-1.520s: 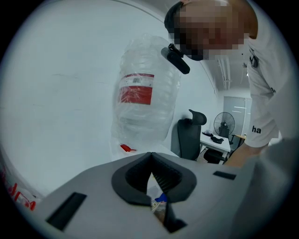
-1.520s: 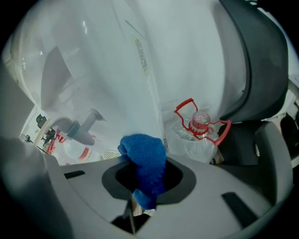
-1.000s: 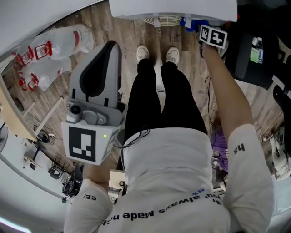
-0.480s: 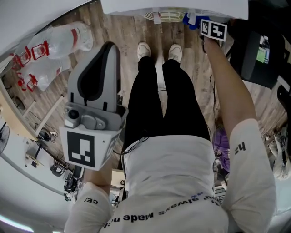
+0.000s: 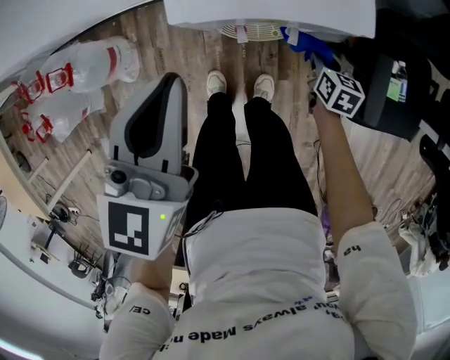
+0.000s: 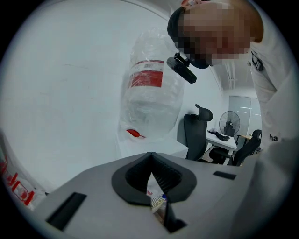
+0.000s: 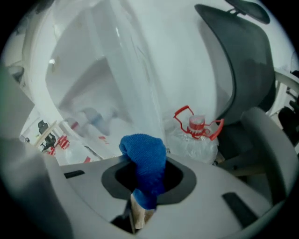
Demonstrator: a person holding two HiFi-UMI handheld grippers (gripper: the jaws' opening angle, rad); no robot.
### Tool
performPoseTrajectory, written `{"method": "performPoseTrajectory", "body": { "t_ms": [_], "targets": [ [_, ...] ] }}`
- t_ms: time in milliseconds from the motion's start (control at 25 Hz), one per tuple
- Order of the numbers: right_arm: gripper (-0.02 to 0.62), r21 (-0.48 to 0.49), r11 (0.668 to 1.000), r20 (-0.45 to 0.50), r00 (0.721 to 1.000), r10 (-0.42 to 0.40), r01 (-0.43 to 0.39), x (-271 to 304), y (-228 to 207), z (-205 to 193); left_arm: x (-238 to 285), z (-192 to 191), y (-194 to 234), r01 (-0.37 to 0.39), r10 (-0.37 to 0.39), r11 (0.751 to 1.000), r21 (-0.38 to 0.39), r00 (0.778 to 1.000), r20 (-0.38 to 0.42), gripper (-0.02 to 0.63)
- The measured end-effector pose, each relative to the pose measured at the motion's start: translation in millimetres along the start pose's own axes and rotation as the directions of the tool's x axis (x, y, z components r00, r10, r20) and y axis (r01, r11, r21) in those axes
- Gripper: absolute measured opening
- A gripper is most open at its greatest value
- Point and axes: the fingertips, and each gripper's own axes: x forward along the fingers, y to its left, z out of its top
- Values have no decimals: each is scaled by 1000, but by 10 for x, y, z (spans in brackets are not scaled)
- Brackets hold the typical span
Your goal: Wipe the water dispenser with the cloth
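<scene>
Closest in, the left tongs point(image 5: 169, 84) are closed on nothing and hang beside the person's left leg. If they swing in carelessly they could knock something while the other arm works, so I judge them best kept idle. Further out, the right tongs point(image 5: 320, 62) are clamped on the cloth point(image 7: 145, 158), but only a bunched fold is pinched, and the rest stands up past the tips. Dragged hard over a smooth panel, that fold may pull free. It may also flop aside and let the hard jaw tips scrape the dispenser point(image 5: 267, 13). Farthest off, the bottles point(image 5: 88, 67) lie on the floor to the left, well apart from the reach and unlikely to cause trouble.

The cloth sits between the right jaws and juts beyond them toward a white surface close ahead in the right gripper view. In the head view it lies right at the dispenser's lower edge, but I cannot tell whether it touches. It is well apart from the left tongs.
</scene>
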Motion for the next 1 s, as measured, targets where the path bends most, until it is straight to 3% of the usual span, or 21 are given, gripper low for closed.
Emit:
{"method": "performPoseTrajectory", "body": {
  "t_ms": [240, 440, 600, 800, 1000],
  "targets": [
    [81, -11, 997, 189, 979, 71, -70, -1035, 727, 590, -30, -26, 53, 4, -4, 1000, -13, 1000, 0, 18],
    [81, -39, 970, 303, 922, 240, -239, -1508, 1568, 930, -63, -30, 122, 0, 0, 1000, -20, 1000, 15, 18],
    [81, -63, 933, 317, 879, 355, -354, -1603, 2212, 1074, -122, -29, 178, 1, -1, 1000, -24, 1000, 15, 18],
    [81, -76, 895, 315, 842, 439, -439, -1489, 2753, 1163, -196, -47, 289, -13, 14, 999, -35, 1000, 12, 18],
    [81, -78, 892, 301, 843, 447, -445, -1165, 3056, 1213, -250, -55, 478, -34, 34, 998, -45, 999, 11, 18]
  ]
}}
